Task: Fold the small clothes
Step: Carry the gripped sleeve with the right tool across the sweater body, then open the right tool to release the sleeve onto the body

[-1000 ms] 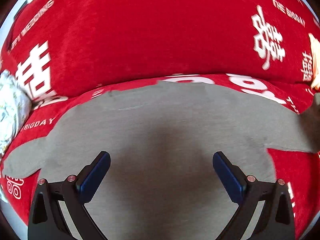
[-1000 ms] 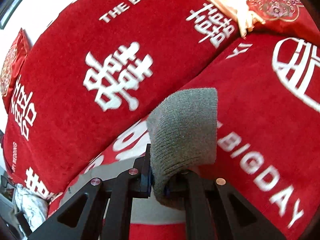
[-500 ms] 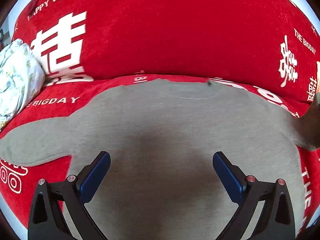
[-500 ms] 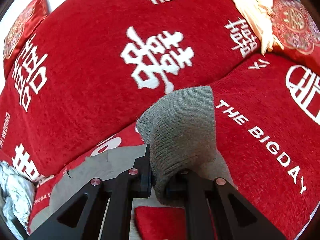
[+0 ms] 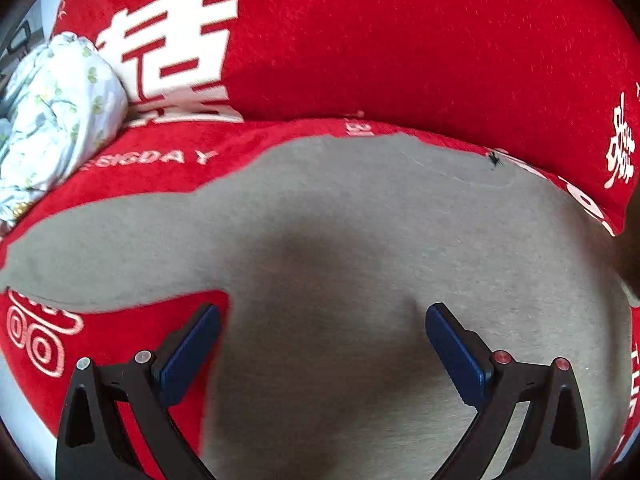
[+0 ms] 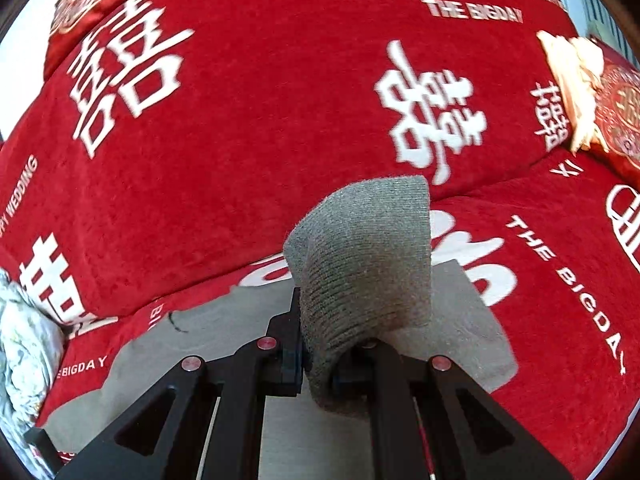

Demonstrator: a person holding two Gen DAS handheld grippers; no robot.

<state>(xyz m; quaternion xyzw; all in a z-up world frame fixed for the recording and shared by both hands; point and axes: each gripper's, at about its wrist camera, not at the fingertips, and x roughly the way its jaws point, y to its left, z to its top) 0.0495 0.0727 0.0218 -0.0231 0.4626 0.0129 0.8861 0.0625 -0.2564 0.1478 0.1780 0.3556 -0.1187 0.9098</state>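
A small grey knit sweater (image 5: pixel 360 240) lies flat on a red sofa cover, its left sleeve (image 5: pixel 100 248) stretched out to the left. My left gripper (image 5: pixel 322 340) is open and hovers just above the sweater's left side, its left finger over the red cover beside the armpit. My right gripper (image 6: pixel 320 356) is shut on the ribbed cuff of the right sleeve (image 6: pixel 368 260) and holds it lifted above the sweater's body (image 6: pixel 240 320).
The red sofa backrest (image 5: pixel 400 48) with white characters rises behind the sweater. A white floral bundle (image 5: pixel 52 112) lies at the left. A red tasselled cushion (image 6: pixel 612 92) sits at the right.
The right gripper has carried the cuff leftward over the sweater's body. The left gripper has shifted left toward the left sleeve and stayed open.
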